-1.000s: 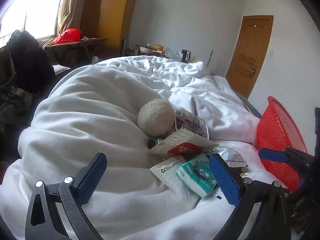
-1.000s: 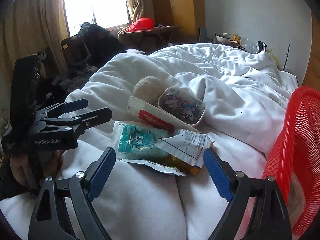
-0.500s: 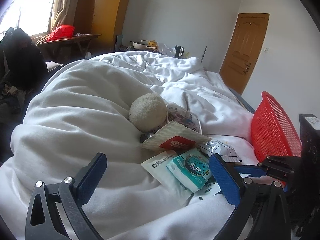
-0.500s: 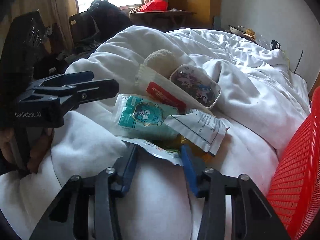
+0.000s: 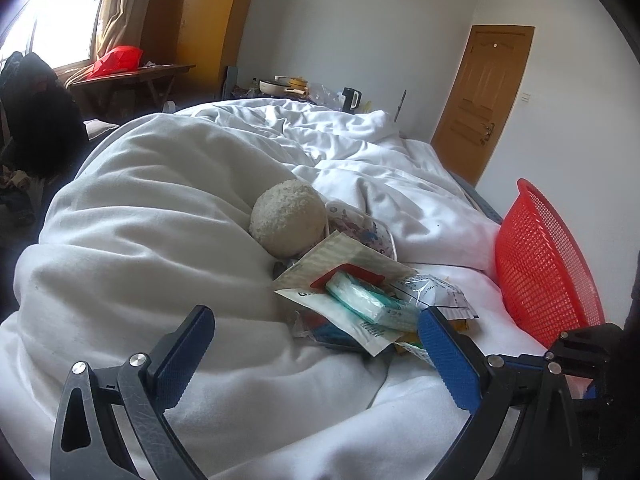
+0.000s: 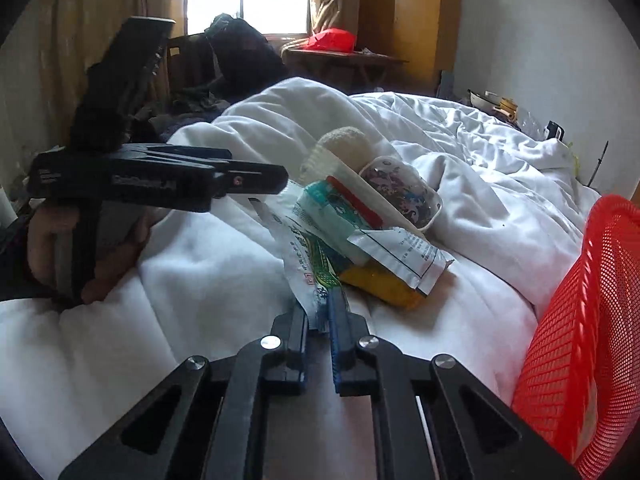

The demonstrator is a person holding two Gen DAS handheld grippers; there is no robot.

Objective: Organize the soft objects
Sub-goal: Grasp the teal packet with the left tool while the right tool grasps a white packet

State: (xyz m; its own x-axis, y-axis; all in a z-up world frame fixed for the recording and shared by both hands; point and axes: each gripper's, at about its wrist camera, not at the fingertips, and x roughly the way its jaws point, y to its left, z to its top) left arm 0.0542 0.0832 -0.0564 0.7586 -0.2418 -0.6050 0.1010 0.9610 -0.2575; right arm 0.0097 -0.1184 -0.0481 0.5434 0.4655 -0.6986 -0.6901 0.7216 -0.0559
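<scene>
Packets, five by my count, lie heaped on the white duvet (image 5: 160,240): one white-and-green printed wrapper (image 6: 310,272), one teal tissue pack (image 6: 332,216) with a cartoon face, one cream sachet with a red label (image 5: 344,258), one silver-white pouch (image 6: 404,254) printed with a table of small text, and one yellow pack (image 6: 384,286) beneath that pouch. One fuzzy cream ball (image 5: 288,216) sits at the far end of the heap, touching one shallow patterned tray (image 6: 404,194). One red mesh basket (image 5: 548,264) stands tilted just beside the heap.

Right gripper (image 6: 320,320): jaws have just been closing and are now pressed together, pinching the near edge of the white-and-green printed wrapper; the other packets rest on that wrapper's far part. Left gripper (image 5: 316,344): blue pads spread wide, nothing between them, hovering over the duvet just short of the heap. A hand (image 6: 80,248) grips its handle.

Surface: rumpled bed, duvet bunched high on the window side. Room: one bright window with tan curtains, one tall wooden wardrobe (image 5: 200,20), one dark desk carrying one red bag (image 5: 116,60), one wooden door (image 5: 484,96), one cluttered surface past the bed with a pot and a kettle.

Writing: the lettering on the left gripper's body is too blurred to read. Packet print is too small to make out.
</scene>
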